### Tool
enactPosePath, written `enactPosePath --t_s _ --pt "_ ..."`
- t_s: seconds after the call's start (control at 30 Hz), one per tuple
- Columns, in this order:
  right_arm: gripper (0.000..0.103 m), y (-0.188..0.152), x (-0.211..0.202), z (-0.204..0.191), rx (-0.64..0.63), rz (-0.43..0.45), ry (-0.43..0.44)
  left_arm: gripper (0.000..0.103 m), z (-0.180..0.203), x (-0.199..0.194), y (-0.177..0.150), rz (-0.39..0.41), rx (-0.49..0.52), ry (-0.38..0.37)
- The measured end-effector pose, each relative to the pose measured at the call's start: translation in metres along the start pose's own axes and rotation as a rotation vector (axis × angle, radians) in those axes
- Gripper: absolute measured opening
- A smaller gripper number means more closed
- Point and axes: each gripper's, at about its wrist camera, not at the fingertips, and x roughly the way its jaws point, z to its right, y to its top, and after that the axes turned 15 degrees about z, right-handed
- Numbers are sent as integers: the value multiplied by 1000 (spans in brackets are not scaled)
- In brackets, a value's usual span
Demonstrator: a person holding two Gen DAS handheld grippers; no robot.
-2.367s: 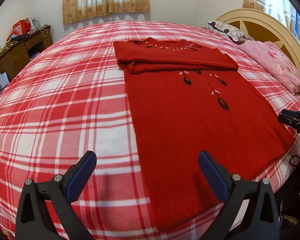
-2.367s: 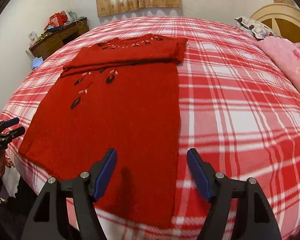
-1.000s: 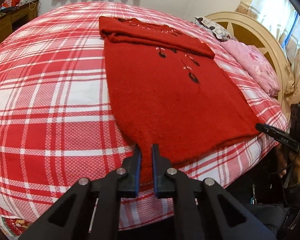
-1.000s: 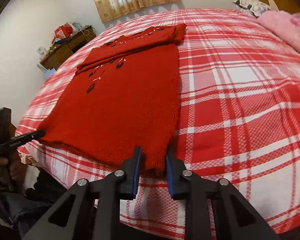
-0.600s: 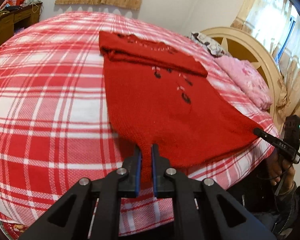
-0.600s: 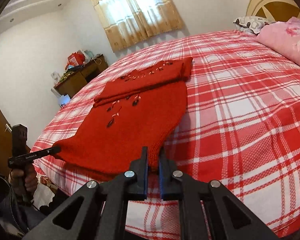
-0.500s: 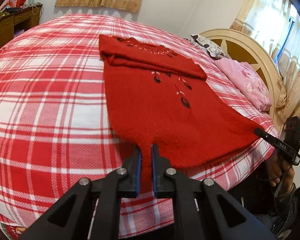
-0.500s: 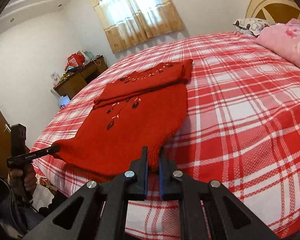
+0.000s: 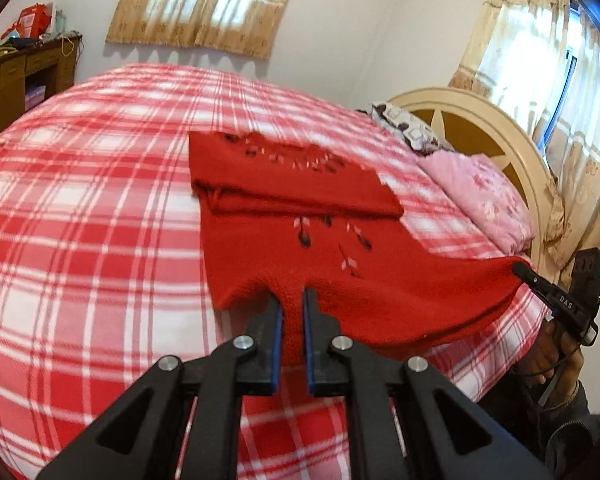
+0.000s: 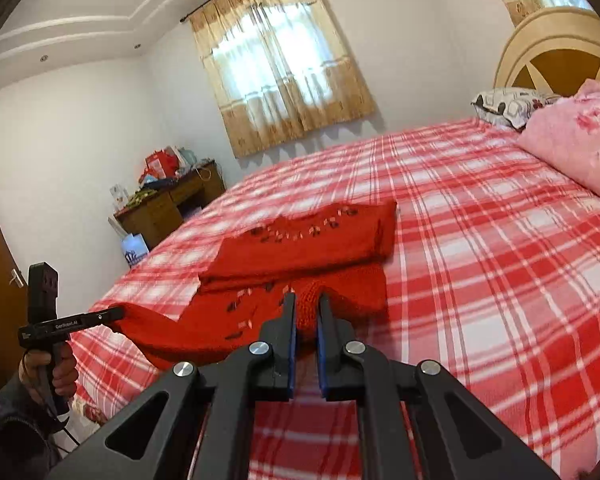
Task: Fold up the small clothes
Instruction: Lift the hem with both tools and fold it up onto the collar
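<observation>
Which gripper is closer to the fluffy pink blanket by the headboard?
Right. The right gripper pinches the red knitted sweater's hem corner on the side facing the pink blanket; the left gripper pinches the far corner.

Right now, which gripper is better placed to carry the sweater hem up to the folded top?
Neither alone. The left gripper and right gripper are each shut on a hem corner of the red sweater, lifted off the plaid bedspread. Probably move both together; the right looks slightly nearer the folded sleeves.
</observation>
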Motion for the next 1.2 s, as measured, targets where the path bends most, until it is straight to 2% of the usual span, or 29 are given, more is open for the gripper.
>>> enactPosePath --t_s 0.33,0.8,1.0,1.2 --pt "8 33 35 -2 -8 54 15 9 -4 17 32 54 21 34" --pt "8 93 86 -16 -97 105 9 9 -8 49 85 123 41 59" --pt "8 97 123 -14 -118 62 -25 9 -14 72 107 130 34 75" --pt "8 90 179 2 -109 -28 -76 9 -31 114 119 105 15 112"
